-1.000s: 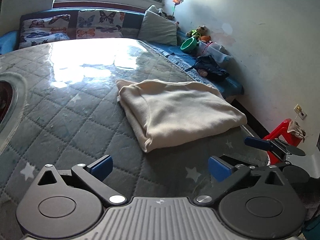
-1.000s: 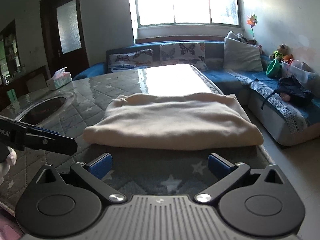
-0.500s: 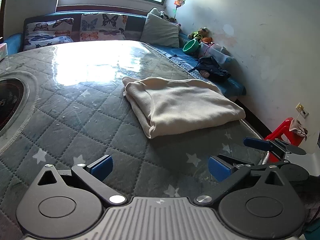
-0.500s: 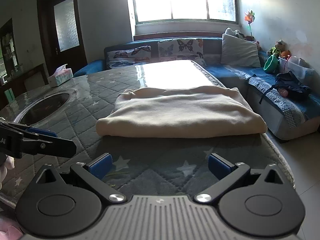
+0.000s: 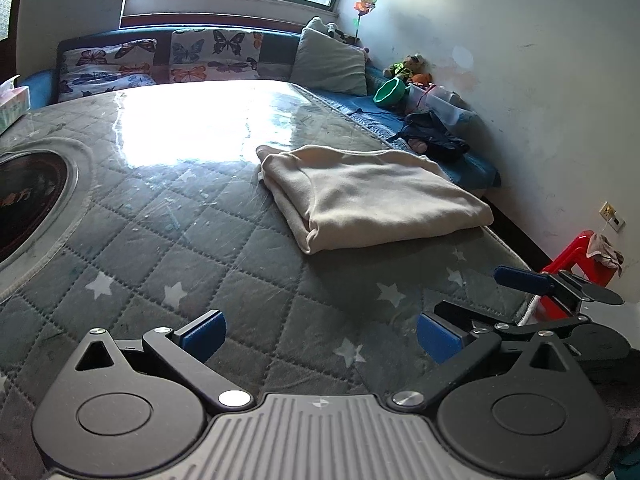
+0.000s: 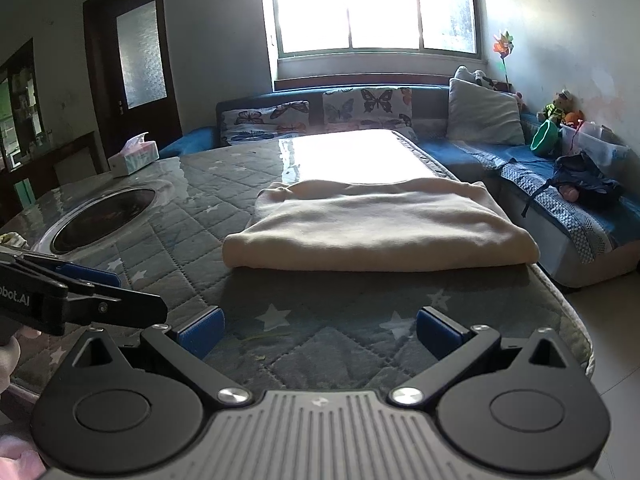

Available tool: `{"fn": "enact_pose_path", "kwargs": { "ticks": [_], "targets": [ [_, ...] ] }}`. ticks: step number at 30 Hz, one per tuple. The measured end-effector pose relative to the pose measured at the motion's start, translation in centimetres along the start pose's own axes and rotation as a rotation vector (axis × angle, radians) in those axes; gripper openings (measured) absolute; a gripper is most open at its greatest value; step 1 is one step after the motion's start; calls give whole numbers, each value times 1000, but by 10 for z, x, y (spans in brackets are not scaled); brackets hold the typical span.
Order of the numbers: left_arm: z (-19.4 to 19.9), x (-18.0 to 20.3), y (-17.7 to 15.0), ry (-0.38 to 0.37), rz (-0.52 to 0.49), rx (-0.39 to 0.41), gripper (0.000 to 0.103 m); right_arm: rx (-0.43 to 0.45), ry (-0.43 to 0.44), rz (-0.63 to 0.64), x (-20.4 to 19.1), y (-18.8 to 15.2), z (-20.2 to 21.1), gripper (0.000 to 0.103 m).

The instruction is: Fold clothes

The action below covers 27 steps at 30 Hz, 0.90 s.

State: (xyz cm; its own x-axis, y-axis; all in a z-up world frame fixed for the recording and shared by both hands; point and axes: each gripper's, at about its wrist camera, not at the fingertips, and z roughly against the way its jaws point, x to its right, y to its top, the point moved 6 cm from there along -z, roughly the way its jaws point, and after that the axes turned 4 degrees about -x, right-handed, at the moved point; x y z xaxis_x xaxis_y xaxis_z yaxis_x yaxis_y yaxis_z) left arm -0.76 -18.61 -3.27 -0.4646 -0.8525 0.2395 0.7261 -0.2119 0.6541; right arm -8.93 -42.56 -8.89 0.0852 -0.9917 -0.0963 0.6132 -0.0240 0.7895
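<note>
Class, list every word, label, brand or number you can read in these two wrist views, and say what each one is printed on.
"obot.AI" – white letters on the side of the left hand-held gripper in the right wrist view; the start is cut off by the picture edge.
Reddish characters on the dark round inset in the table: too blurred to read.
Print on the tissue box: too small to read.
Nothing readable on the folded cream garment.

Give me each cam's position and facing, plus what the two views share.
Left wrist: on the left gripper, open, low over the quilted table, facing the folded cream garment and wall; the right gripper shows at right.
Right wrist: on the right gripper, open, facing the garment's fold, sofa and window; left gripper at left.
Shared: garment, table, sofa.
</note>
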Motion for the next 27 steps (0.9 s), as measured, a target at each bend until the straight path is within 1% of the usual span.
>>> {"fn": "enact_pose_path", "kwargs": {
  "ticks": [12, 23, 27],
  "targets": [
    [3, 0, -8, 13, 0, -6, 103, 8, 15, -7, -5, -4, 6, 103],
    [0, 2, -5, 36, -10, -12, 103, 1, 28, -10, -3, -4, 2, 103],
    [-2, 1, -3, 37, -9, -17, 103, -1, 19, -14, 0, -4, -1, 103]
  ]
}}
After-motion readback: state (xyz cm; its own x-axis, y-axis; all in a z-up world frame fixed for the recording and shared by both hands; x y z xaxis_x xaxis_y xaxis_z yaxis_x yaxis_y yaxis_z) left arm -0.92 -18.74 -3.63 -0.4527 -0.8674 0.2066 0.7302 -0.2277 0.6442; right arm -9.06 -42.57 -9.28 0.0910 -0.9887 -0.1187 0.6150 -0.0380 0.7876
